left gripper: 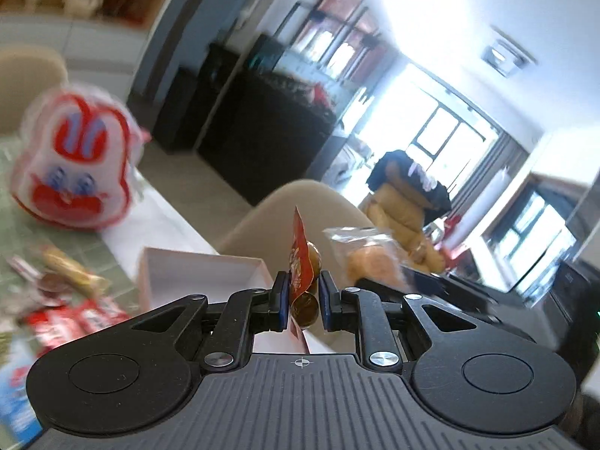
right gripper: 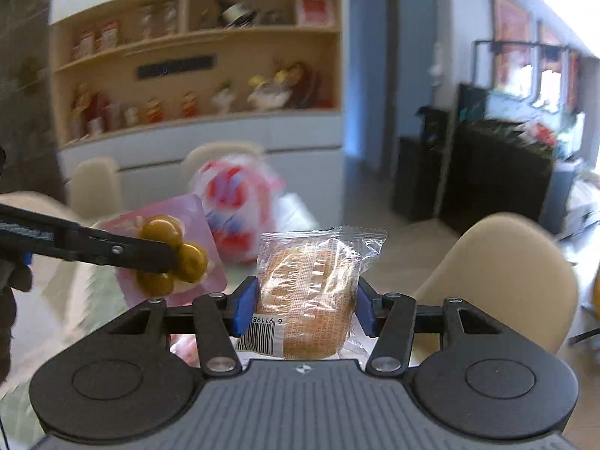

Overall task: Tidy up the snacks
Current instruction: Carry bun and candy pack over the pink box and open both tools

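Left gripper (left gripper: 304, 296) fingers clenched on the gold-coin packet (left gripper: 302, 273), edge-on between them. Right gripper (right gripper: 304, 309) fingers grasp the wrapped bun (right gripper: 311, 292), upright between blue pads, above the table (left gripper: 22, 232).

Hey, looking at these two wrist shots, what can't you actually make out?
- Left wrist view: the snacks on the table are motion-blurred; their labels are unreadable.
- Left wrist view: the white box has its inside hidden by its own wall and the left gripper.
- Right wrist view: the cake packet has its barcode cut off by a finger of the right gripper.
- Right wrist view: the shelf items are blurred.
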Demonstrator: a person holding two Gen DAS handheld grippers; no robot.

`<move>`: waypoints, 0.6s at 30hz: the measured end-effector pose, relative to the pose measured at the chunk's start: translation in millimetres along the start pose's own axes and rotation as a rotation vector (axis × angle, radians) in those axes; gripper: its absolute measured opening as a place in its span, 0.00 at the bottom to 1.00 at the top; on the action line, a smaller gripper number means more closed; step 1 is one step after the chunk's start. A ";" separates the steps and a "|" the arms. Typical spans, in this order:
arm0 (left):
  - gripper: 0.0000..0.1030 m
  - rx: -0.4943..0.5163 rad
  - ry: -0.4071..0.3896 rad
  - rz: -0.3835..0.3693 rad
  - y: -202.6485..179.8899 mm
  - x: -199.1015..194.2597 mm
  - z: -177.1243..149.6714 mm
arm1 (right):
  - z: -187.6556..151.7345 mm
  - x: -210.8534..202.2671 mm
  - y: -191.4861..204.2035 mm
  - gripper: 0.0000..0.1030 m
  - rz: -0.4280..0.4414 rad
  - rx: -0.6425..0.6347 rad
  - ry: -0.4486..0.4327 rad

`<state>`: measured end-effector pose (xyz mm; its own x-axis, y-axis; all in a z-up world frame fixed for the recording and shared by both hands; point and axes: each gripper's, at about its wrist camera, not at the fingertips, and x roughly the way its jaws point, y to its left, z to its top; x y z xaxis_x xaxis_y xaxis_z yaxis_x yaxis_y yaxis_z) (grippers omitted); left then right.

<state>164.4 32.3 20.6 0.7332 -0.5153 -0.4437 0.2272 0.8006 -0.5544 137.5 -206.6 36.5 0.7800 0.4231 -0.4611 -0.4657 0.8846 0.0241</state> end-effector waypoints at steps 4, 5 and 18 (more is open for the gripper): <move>0.27 -0.101 0.107 0.009 43.0 73.3 1.0 | 14.7 38.5 -23.4 0.52 -0.035 0.059 0.032; 0.27 -0.097 0.121 0.033 51.0 85.2 -2.3 | 13.5 46.5 -26.2 0.52 -0.038 0.064 0.045; 0.27 0.006 0.086 0.297 86.9 13.4 -60.2 | -35.3 151.7 -18.8 0.57 0.093 0.196 0.242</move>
<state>155.4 76.6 -76.0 0.7114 -0.2824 -0.6436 0.0149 0.9216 -0.3879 249.8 -166.0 -65.2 0.6045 0.4661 -0.6460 -0.4231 0.8750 0.2354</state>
